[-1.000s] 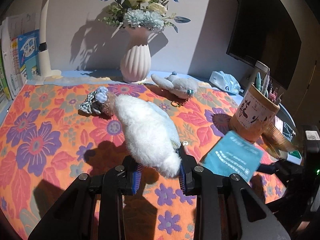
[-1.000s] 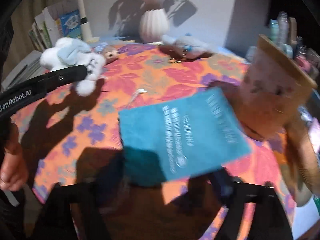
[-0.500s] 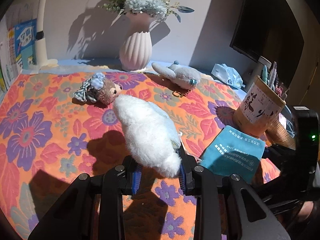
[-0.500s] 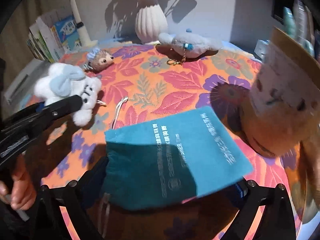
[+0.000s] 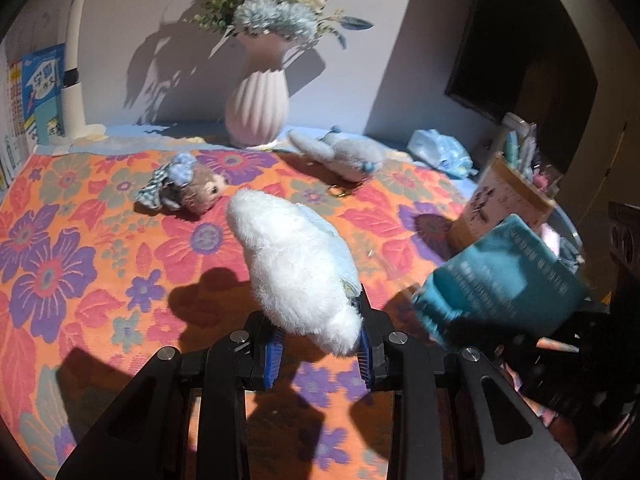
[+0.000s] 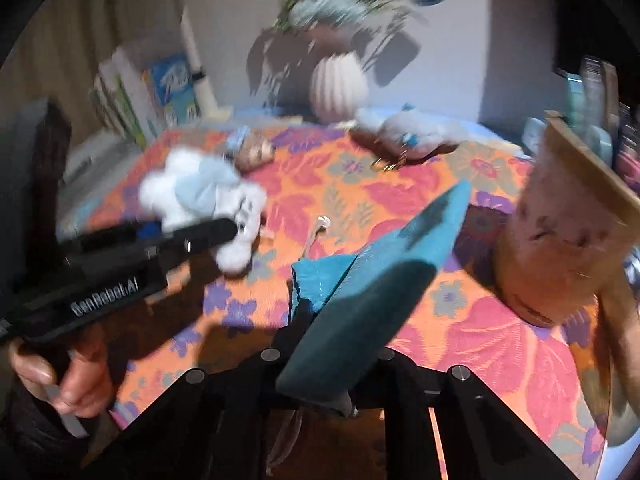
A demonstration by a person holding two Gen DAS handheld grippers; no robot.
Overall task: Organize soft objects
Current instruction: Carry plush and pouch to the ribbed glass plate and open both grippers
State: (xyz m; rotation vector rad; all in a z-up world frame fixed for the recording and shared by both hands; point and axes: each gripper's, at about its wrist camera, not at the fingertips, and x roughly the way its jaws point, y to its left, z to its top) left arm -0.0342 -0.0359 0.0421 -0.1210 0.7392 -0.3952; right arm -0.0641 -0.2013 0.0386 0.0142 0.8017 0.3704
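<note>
Fingers (image 5: 276, 350) clamped on white plush toy (image 5: 294, 268), right ones just closed on teal pouch (image 6: 360, 304); "GenRobot.AI" on left gripper (image 6: 224, 236).

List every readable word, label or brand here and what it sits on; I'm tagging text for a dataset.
"GenRobot.AI": on the side of the left claw, white letters on black.
White print on the teal pouch: too blurred to read.
Dark characters on the brown pen holder: not legible.
Large characters on the blue book cover: too small and blurred to read.
No other text is visible.
</note>
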